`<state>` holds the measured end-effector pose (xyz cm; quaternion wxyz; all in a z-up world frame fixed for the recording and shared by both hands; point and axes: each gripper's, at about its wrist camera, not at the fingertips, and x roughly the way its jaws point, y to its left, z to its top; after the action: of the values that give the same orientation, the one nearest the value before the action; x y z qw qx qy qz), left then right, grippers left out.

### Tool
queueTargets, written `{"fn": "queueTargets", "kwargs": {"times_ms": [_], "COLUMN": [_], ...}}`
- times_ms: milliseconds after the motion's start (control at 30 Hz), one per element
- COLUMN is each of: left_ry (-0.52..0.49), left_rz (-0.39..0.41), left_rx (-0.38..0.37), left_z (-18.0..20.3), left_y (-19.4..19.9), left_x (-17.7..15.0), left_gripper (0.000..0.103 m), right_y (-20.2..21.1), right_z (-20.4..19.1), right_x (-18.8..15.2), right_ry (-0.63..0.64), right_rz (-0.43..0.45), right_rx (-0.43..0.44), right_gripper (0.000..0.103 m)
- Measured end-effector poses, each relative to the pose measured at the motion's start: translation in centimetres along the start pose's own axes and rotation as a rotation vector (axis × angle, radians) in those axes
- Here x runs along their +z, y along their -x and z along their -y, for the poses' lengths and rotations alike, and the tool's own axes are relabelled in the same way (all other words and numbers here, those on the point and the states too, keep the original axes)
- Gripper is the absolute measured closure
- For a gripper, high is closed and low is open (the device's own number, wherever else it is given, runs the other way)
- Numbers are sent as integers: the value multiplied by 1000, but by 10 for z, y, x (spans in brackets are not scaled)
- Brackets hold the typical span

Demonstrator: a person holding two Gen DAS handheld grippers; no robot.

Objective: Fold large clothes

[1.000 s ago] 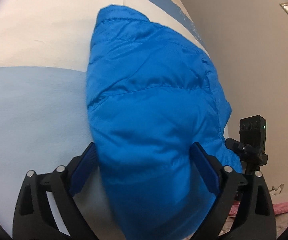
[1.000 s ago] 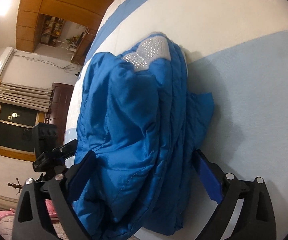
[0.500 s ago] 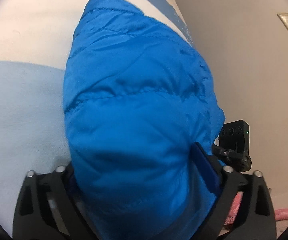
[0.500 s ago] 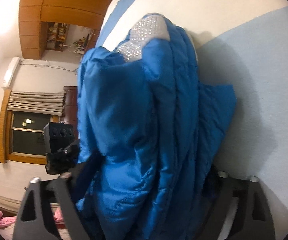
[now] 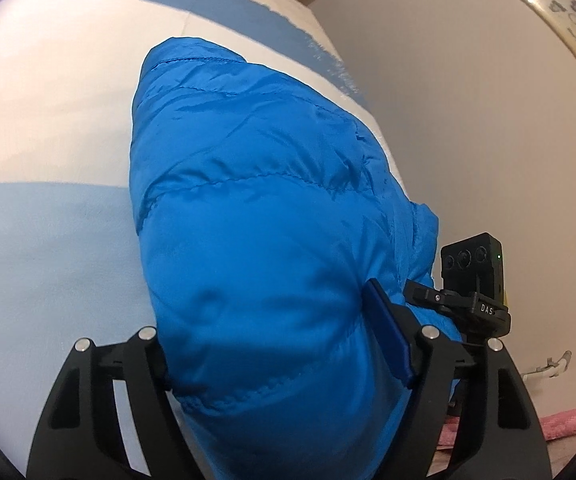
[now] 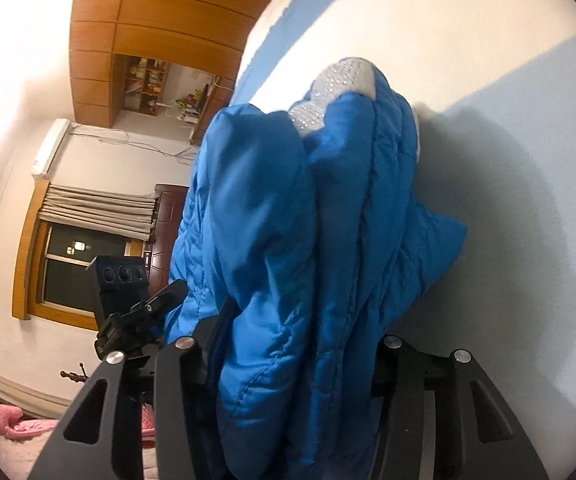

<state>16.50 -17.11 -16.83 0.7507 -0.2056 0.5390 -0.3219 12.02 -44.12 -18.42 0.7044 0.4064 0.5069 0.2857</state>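
A folded blue puffer jacket (image 5: 256, 200) lies lengthways on the bed cover (image 5: 48, 240), which has white and pale blue bands. My left gripper (image 5: 268, 320) grips its near end, jaws closing, and the fabric bulges between them and hides the left finger. My right gripper (image 6: 299, 328) is closing on the same end of the jacket (image 6: 327, 220), whose layers are bunched tight between its fingers. A white sequined patch (image 6: 339, 80) shows at the far end. Each view shows the other gripper's black camera block (image 5: 471, 264) (image 6: 120, 280) close beside the jacket.
The bed's edge runs along a plain wall (image 5: 467, 120) bearing a framed picture (image 5: 567, 20). Pink cloth (image 5: 567, 424) lies below. The right wrist view shows a window with a blind (image 6: 68, 272), wooden cabinets (image 6: 148, 20) and an air conditioner (image 6: 48, 148).
Both grippers have closed in on the jacket's near end, the right one much more. That end has bunched up and risen off the cover. The left gripper has shifted, so more bed shows.
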Motion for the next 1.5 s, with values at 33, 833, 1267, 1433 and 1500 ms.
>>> {"fn": "queueTargets", "kwargs": {"times_ms": [33, 833, 1267, 1433, 1500], "left_ry": [-5, -75, 51, 103, 113], "left_rz": [6, 143, 130, 120, 118], "left_rx": [-4, 58, 102, 86, 88], "left_z": [0, -98, -192, -214, -211], "left_y": [3, 94, 65, 45, 44], "left_x": [4, 81, 124, 107, 105], "left_gripper": [28, 28, 28, 22, 22], "right_y": [2, -106, -213, -227, -224], "right_z": [-5, -103, -81, -65, -71], "right_x": [0, 89, 148, 148, 145], "right_ry": [12, 212, 158, 78, 108], "right_rz": [6, -46, -144, -161, -161], "right_rx": [-1, -1, -71, -68, -111], "right_gripper": [54, 54, 54, 50, 47]}}
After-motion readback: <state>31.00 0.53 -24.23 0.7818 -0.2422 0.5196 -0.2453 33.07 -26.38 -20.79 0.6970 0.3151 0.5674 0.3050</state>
